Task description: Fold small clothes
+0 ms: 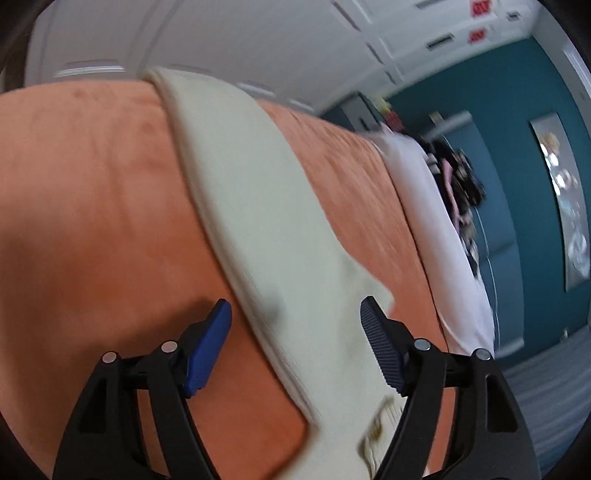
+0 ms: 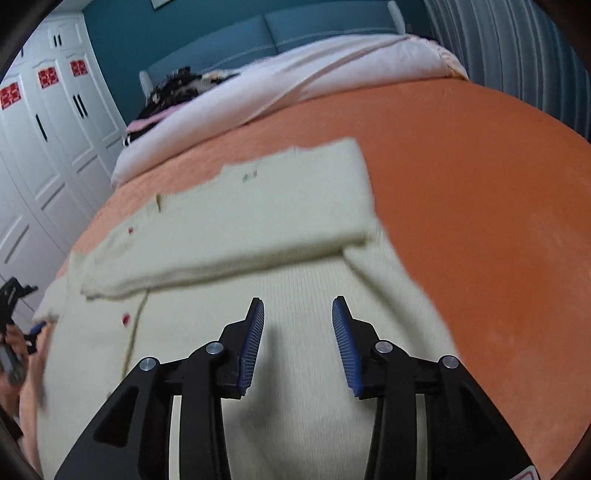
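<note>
A cream knitted cardigan (image 2: 229, 221) lies flat on the orange bedspread (image 2: 480, 206), with one sleeve folded across its body. It has small red buttons down the front. In the left wrist view the cardigan (image 1: 258, 206) runs as a long cream strip across the bedspread (image 1: 92, 203). My left gripper (image 1: 295, 314) is open and empty, its fingers on either side of the garment's edge. My right gripper (image 2: 297, 310) is open and empty just above the cardigan's lower body. The left gripper also shows at the far left of the right wrist view (image 2: 35, 328).
A white duvet (image 2: 258, 96) and a heap of dark patterned clothes (image 2: 177, 88) lie at the head of the bed. White wardrobe doors (image 2: 48, 147) stand to the left. A teal headboard (image 2: 295, 33) and wall are behind.
</note>
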The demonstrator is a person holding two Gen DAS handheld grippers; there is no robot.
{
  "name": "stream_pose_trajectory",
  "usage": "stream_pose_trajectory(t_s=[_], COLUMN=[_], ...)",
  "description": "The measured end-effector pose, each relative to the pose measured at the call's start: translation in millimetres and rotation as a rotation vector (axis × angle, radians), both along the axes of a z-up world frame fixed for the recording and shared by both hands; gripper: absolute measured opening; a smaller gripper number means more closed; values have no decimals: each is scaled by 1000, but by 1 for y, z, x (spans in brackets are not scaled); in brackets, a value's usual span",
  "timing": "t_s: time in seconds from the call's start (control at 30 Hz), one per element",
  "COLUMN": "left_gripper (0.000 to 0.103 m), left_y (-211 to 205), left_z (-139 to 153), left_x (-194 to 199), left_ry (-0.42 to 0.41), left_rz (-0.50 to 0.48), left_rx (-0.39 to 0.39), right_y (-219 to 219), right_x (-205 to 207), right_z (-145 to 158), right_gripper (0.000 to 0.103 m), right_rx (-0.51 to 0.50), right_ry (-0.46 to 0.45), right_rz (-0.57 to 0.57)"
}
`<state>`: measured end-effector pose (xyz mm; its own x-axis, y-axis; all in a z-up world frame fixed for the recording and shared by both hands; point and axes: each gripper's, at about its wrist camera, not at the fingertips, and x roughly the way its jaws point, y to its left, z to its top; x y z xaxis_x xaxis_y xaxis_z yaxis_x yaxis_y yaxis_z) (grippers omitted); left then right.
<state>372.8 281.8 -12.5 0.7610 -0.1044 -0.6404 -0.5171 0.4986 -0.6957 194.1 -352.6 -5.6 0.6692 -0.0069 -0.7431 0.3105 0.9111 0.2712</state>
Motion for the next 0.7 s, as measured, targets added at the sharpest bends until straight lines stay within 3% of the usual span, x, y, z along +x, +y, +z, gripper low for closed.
stream_pose_trajectory(t_s=[0.1,0.17,0.23,0.3,0.33,0.4,0.47,0.6,0.7], left_gripper=[70,66,57,7,8,7,7,7,8], left_y=[70,95,102,99,97,87,56,-64,-181], left_z=[-7,-11,-8,-6,-1,28,69,152,172], left_x=[4,12,25,45,53,49,53,45,22], left_ry=[48,57,76,98,114,16,-88,-317,-389], left_rz=[160,179,171,90,72,64,-9,-302,-577], left_rx=[13,5,47,67,69,98,148,238,266], right_y=[4,9,11,13,12,9,7,5,4], right_x=[-3,0,-4,-8,-9,-11,-12,-13,-13], right_z=[0,-4,-4,-6,-7,-7,-8,-9,-9], right_gripper=[49,55,61,62,63,63,63,64,64], right_rx=[-4,-26,-46,-59,-58,-45,-34,-19,-8], right_ry=[-7,7,8,10,8,4,-1,-13,-18], right_rz=[1,15,34,41,40,39,38,38,38])
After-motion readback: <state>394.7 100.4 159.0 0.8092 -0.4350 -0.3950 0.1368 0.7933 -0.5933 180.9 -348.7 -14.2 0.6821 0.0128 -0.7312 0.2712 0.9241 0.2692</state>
